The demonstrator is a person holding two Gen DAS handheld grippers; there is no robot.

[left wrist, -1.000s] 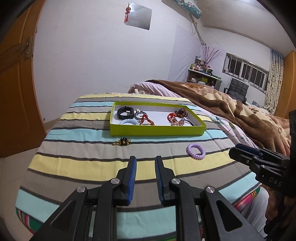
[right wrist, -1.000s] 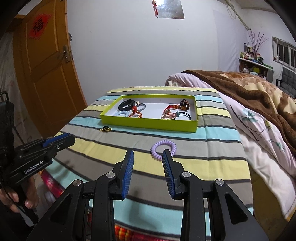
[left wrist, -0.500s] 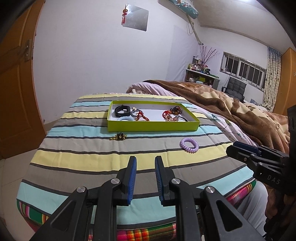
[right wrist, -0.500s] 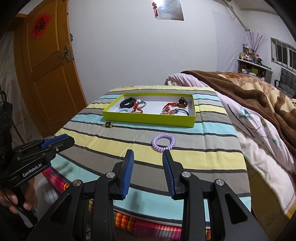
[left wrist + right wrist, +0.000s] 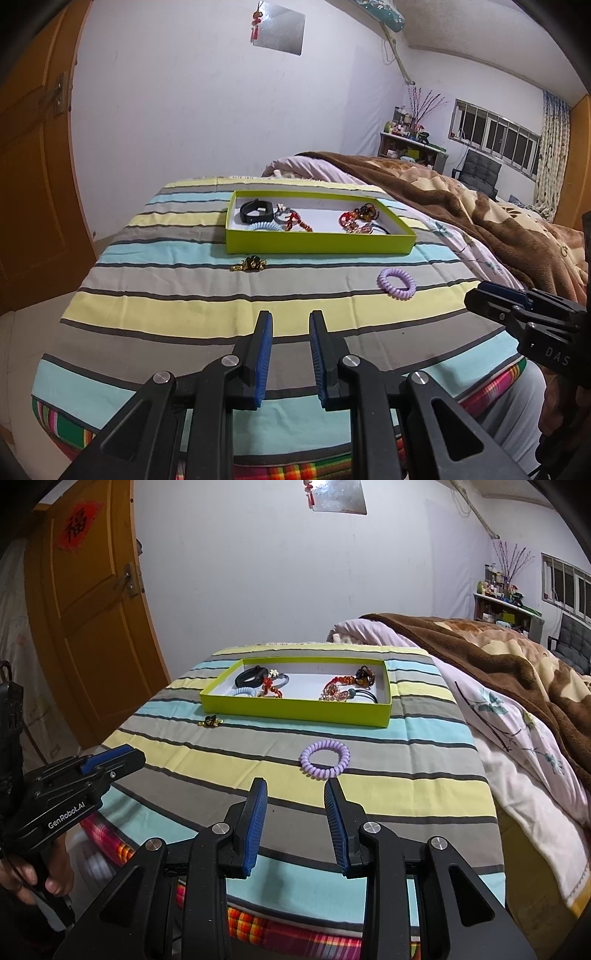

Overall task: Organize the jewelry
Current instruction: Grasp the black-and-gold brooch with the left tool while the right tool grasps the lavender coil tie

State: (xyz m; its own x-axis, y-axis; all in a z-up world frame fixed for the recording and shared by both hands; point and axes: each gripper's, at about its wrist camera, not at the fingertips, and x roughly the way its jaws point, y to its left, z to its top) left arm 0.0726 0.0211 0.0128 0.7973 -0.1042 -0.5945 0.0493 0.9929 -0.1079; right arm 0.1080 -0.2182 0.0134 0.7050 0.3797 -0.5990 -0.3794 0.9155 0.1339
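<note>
Lying loose on striped cloth (image 5: 424,786): lilac coil hair tie (image 5: 324,758), small gold-and-dark trinket (image 5: 249,264); green tray (image 5: 317,245) holds mixed jewelry. Both left gripper (image 5: 290,354) and right gripper (image 5: 295,825) gape, empty. Bedroom, brown blanket (image 5: 517,672), orange door (image 5: 92,635).

The left hand-held gripper (image 5: 290,354) and right hand-held gripper (image 5: 295,827) both hover open, angled downward, empty.

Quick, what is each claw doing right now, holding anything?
Left claw: open, holding nothing.
Right claw: open, holding nothing.
</note>
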